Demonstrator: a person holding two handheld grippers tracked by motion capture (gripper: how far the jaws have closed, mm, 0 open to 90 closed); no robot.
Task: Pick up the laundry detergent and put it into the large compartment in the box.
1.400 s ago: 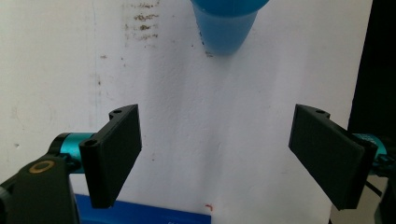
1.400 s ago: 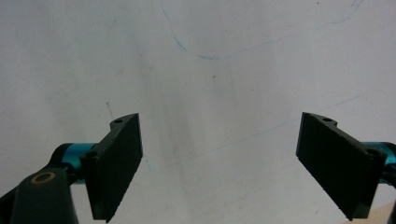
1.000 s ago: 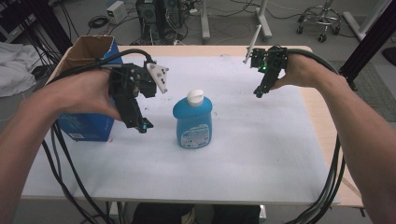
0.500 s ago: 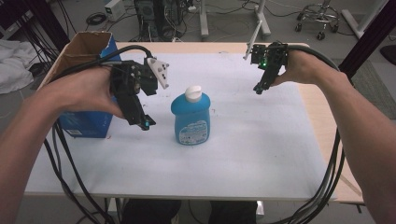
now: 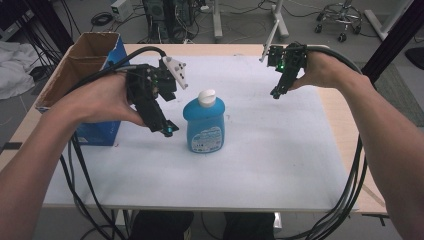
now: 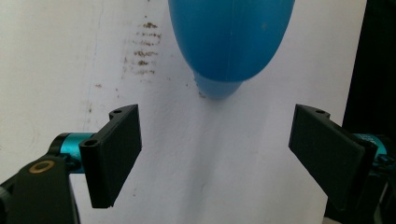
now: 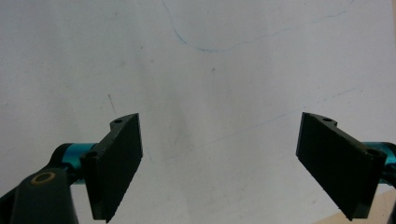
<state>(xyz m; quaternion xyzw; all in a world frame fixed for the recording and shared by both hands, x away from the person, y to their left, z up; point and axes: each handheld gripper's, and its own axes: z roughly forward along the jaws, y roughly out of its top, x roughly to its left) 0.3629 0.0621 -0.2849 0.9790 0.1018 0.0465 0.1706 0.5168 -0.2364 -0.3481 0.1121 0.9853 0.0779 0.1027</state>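
- While the blue bottle point(image 5: 204, 125) stands upright near the middle of the white-covered desk point(image 5: 280, 165), the left claw point(image 5: 168, 129) hovers just beside its left flank, apart from it, with no contact.
- Left claw state: the jaws stand wide apart and grip nothing. In the left gripper view the bottle's point(image 6: 231, 39) rounded blue body lies ahead of the gap and slightly above it, so the opening is roughly lined up with the body rather than with the white cap point(image 5: 206, 97).
- Reason for this pose, as a judgement: a wide opening at mid-body height suits the broad body, which gives more bearing surface than the narrow cap.
- Right claw point(image 5: 276, 93) state: the jaws are likewise spread and empty. It hangs over bare desk point(image 7: 210, 93), well apart from the bottle, on the far right side.
- Probable reason: the right hand waits clear of the approach path, available for the cap or for support.
- A cardboard box point(image 5: 82, 75) with blue sides stands at the desk's left edge, behind the left forearm, near enough to limit leftward room.
- Risk, as a judgement: a one-sided push from a jaw could tip or slide the upright bottle.
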